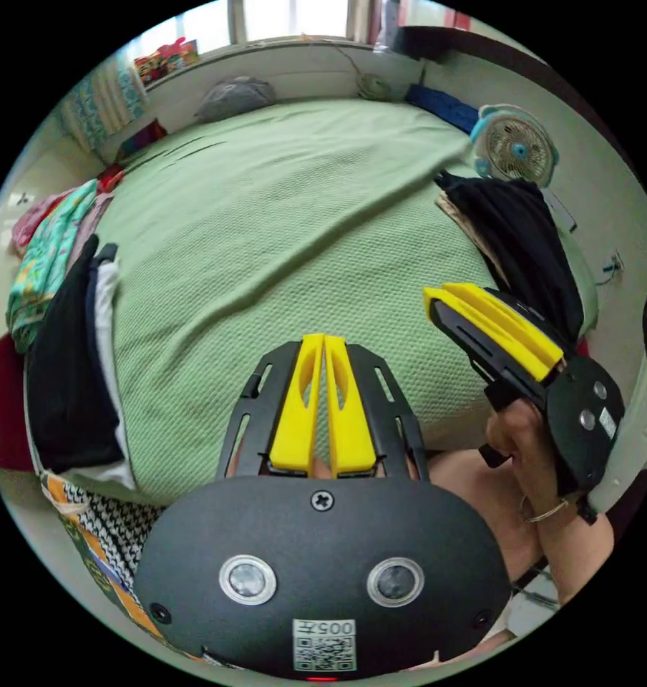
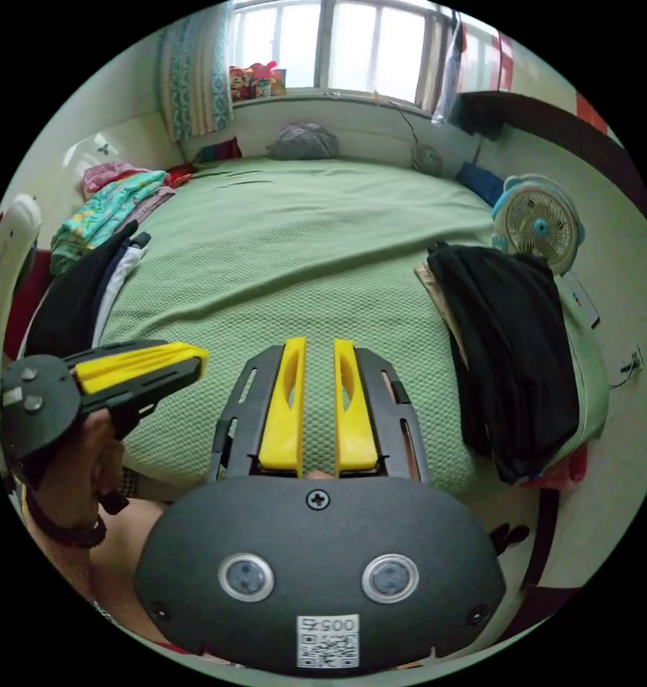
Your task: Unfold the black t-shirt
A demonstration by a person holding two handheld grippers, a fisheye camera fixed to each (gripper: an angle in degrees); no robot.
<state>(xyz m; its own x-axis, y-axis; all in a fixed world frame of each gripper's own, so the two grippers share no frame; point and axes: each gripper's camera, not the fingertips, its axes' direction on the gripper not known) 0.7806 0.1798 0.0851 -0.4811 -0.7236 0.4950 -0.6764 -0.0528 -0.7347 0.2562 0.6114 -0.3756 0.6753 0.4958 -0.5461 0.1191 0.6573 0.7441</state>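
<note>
Green bed (image 2: 295, 236) as landmark. Left gripper (image 1: 323, 343) hovers above the bed's near edge, jaws clenched together on nothing; right gripper (image 2: 316, 347), beside it, stands slightly parted and empty. The black t-shirt (image 2: 513, 358) lies folded on a pile at the bed's edge, just below the fan (image 2: 538, 223).

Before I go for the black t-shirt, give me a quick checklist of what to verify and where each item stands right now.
1. Left tool empty: ok, jaws together, nothing between them.
2. Right tool empty and open: ok, jaws slightly apart over bare bedspread.
3. Black t-shirt located: ok, draped at the bed's edge below the fan.
4. Shirt free of other items: not ok, it lies on a tan garment.
5. Spreading space on the bed: ok.
6. Which black garment is meant: cannot tell, another dark pile lies on the opposite edge.
</note>
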